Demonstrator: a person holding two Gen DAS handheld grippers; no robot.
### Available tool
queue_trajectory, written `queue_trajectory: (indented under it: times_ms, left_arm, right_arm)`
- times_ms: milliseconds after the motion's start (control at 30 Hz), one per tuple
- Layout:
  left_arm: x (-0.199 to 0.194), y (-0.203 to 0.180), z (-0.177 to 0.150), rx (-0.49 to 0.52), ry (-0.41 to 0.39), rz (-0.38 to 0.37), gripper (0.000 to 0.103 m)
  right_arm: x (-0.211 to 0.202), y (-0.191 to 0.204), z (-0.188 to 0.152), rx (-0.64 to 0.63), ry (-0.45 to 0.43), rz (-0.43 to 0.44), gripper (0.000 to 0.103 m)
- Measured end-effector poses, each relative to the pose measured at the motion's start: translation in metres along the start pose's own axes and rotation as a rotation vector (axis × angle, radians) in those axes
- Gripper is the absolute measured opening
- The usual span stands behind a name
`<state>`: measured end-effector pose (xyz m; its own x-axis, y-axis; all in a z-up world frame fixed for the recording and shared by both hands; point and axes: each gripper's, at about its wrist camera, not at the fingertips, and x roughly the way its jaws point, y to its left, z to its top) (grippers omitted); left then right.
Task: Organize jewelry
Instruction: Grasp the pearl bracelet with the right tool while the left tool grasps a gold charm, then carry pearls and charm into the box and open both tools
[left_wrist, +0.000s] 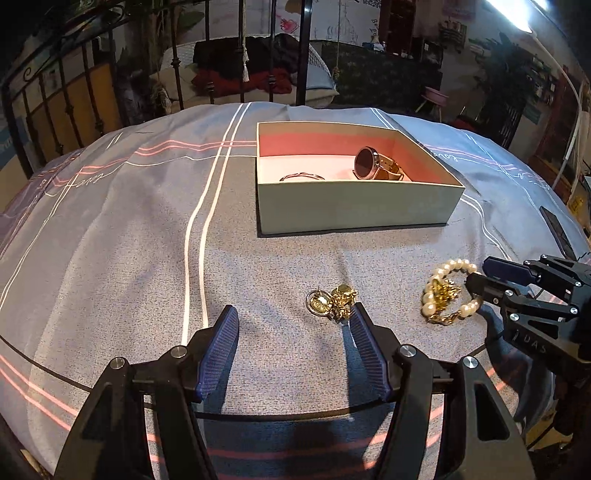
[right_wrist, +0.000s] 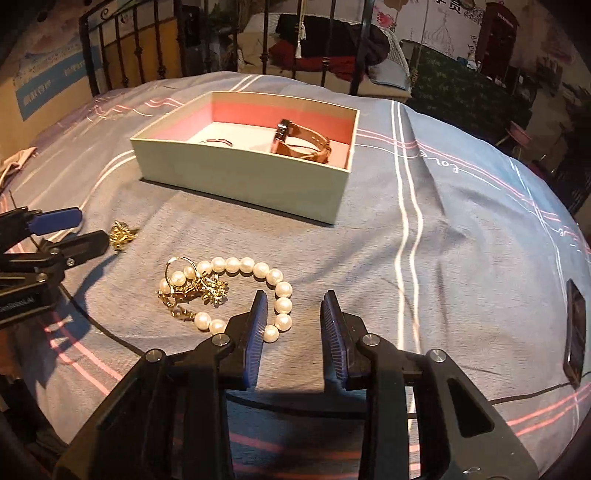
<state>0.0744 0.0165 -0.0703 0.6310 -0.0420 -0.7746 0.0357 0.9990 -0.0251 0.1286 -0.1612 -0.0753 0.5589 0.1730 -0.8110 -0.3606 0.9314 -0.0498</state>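
Dim room, warm cast. We note a bright strip lamp (left_wrist: 517, 13) glaring at upper right of the left view. Hard shadows fall on the bedspread (left_wrist: 110, 229) beneath each hand-held gripper. Fisheye bends the edges; corners vignette black; background soft, noisy.

An open pale box (left_wrist: 354, 206) with a pink lining lies at 12 o'clock, holding a watch (left_wrist: 373, 164) on its side and a thin ring (left_wrist: 301, 176). A pearl bracelet (right_wrist: 251, 291) tangled with gold pieces lies at 4 o'clock of it; gold earrings (left_wrist: 330, 301) lie at 6.
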Motion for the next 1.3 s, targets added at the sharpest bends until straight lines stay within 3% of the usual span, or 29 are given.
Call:
queue_trajectory:
  times_ms: [100, 200, 367, 433, 700, 800, 867, 900, 1300]
  left_arm:
    - [0.002, -0.001, -0.001, 0.003, 0.005, -0.008, 0.061]
    - [0.005, -0.006, -0.001, 0.027, 0.006, -0.007, 0.061]
    - [0.004, -0.007, 0.0, 0.044, 0.01, -0.045, 0.061]
    - [0.009, -0.009, 0.001, 0.052, 0.014, -0.026, 0.061]
    - [-0.002, -0.025, 0.007, 0.1, -0.038, -0.042, 0.057]
    - [0.004, -0.032, 0.007, 0.123, -0.032, -0.041, 0.047]
    - [0.01, -0.035, 0.009, 0.142, -0.023, -0.042, 0.02]
    - [0.012, -0.036, 0.009, 0.146, -0.018, -0.045, 0.014]
    - [-0.011, -0.006, 0.047, -0.006, -0.061, -0.198, 0.013]
  right_arm:
    - [0.005, 0.002, 0.002, -0.027, -0.01, 0.027, 0.031]
    - [0.008, 0.006, -0.001, -0.031, -0.042, 0.065, 0.011]
    - [-0.022, 0.006, 0.001, -0.014, -0.178, 0.082, 0.01]
    - [-0.035, 0.006, 0.005, -0.016, -0.227, 0.095, 0.01]
    - [-0.046, 0.009, 0.01, -0.005, -0.239, 0.119, 0.01]
    - [-0.05, 0.009, 0.012, -0.005, -0.26, 0.12, 0.01]
    - [-0.057, 0.008, 0.012, -0.004, -0.288, 0.124, 0.01]
    - [-0.06, 0.007, 0.013, -0.002, -0.302, 0.13, 0.01]
    - [-0.074, 0.002, 0.025, 0.011, -0.358, 0.17, 0.01]
